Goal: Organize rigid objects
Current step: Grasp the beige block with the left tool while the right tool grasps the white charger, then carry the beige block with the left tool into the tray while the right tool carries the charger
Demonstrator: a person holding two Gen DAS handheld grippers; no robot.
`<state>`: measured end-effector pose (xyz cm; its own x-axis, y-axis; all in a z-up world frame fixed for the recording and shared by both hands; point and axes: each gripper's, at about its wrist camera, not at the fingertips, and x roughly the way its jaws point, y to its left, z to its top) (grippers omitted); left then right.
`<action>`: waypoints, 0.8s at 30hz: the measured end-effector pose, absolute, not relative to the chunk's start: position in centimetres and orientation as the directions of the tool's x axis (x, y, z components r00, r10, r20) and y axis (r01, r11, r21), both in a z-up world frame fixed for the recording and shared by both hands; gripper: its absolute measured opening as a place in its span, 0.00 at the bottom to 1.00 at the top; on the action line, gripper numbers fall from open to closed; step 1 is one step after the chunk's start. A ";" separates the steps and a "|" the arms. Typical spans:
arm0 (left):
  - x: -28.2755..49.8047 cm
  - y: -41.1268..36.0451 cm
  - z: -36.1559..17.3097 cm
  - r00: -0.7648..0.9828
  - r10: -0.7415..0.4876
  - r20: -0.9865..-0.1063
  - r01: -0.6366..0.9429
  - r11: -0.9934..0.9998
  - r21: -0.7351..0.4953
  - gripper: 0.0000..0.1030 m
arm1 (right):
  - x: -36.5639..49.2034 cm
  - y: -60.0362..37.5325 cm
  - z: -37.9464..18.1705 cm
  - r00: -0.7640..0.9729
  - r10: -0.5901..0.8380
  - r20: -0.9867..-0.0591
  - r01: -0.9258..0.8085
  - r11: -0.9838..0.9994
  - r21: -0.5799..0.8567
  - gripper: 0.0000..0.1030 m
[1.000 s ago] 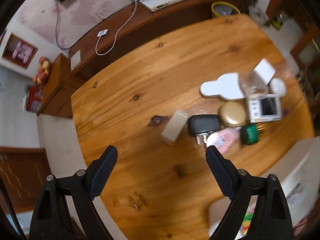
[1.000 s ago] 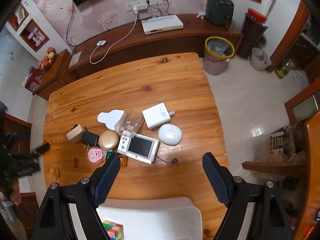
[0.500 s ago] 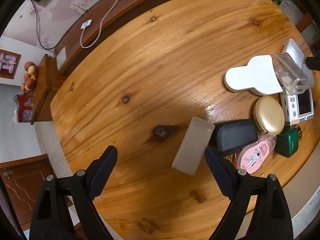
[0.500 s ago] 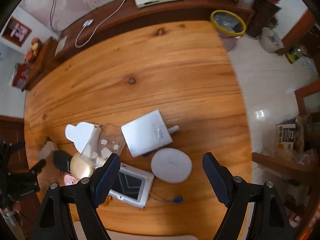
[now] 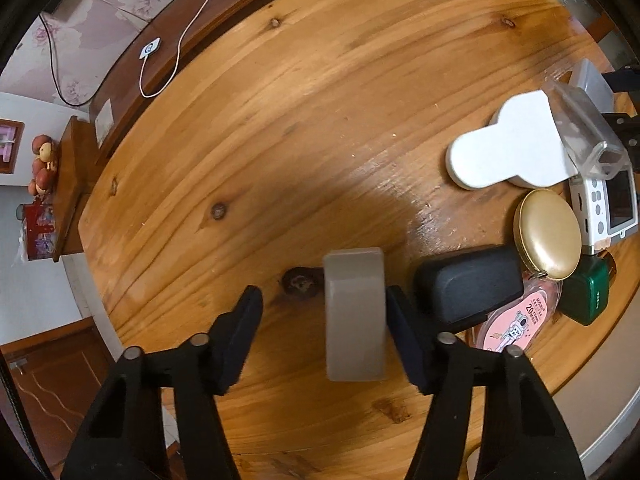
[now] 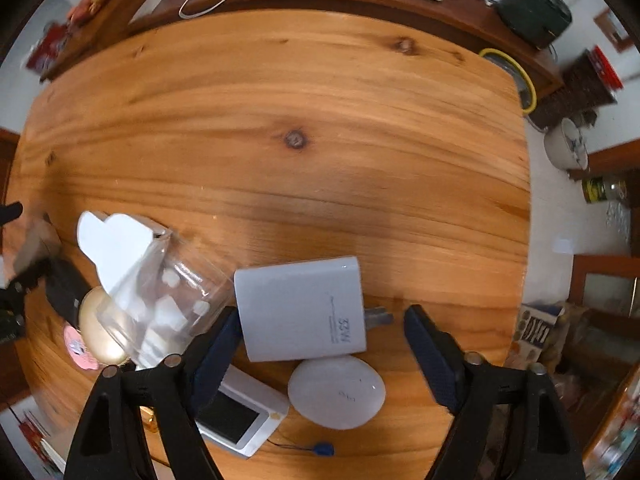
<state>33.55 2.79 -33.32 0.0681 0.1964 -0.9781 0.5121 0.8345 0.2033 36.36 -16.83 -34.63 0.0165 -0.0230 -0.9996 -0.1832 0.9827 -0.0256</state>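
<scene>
In the left wrist view a grey-beige block lies on the wooden table between the fingers of my left gripper. The jaws are closing: the right finger touches the block's side, while a gap remains on the left. In the right wrist view a white charger with its plug prongs lies between the fingers of my right gripper. Those jaws are closing too, with the left finger at the charger's edge and the right finger well apart. A white oval case sits just below the charger.
Right of the block lie a black adapter, a gold oval case, a pink tape roll, a green box, a white screen device, a white flat shape and a clear plastic box. A sideboard stands beyond the table.
Both grippers have sunk toward the table and their jaws have narrowed. The left now straddles the beige block and the right straddles the white charger.
</scene>
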 end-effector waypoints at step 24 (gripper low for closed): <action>29.0 3.0 -25.6 0.067 0.010 -0.998 0.392 0.919 0.035 0.26 | 30.8 -24.3 -28.3 0.132 0.389 -0.912 0.126 0.906 0.404 0.70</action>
<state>28.97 3.00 -25.58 0.0666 0.0099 -0.9977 0.3923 0.9192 0.0353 30.77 -24.29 -28.30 0.1320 0.3888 -0.9118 0.1260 0.9058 0.4045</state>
